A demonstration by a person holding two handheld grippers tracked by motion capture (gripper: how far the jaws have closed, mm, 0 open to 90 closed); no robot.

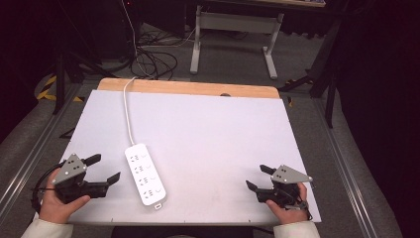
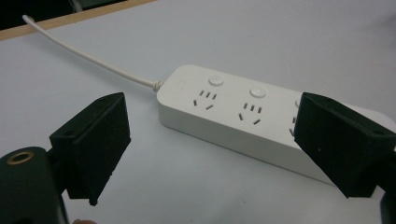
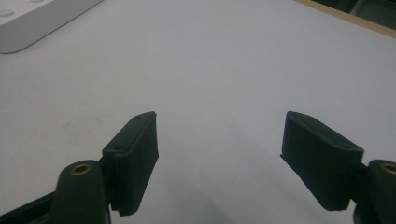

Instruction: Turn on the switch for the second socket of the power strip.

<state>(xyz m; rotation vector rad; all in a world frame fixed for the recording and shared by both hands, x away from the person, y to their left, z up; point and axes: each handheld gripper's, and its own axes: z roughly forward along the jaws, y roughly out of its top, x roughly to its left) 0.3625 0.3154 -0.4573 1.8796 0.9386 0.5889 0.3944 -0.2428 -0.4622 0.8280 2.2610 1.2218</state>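
Observation:
A white power strip (image 1: 145, 175) with several sockets lies on the white table (image 1: 208, 134), left of the middle near the front edge. Its white cord (image 1: 127, 109) runs back over the far edge. My left gripper (image 1: 105, 168) is held at the front left, open, its jaws pointing at the strip from the left and apart from it. In the left gripper view the strip (image 2: 243, 116) lies just beyond the wide-apart jaws. My right gripper (image 1: 258, 177) rests at the front right, open, with nothing between its jaws.
The table has a wooden strip (image 1: 188, 88) along its far edge. Beyond it on the floor are loose black cables (image 1: 153, 62) and a white desk frame (image 1: 233, 34). Bare white surface (image 3: 219, 84) lies ahead of the right gripper.

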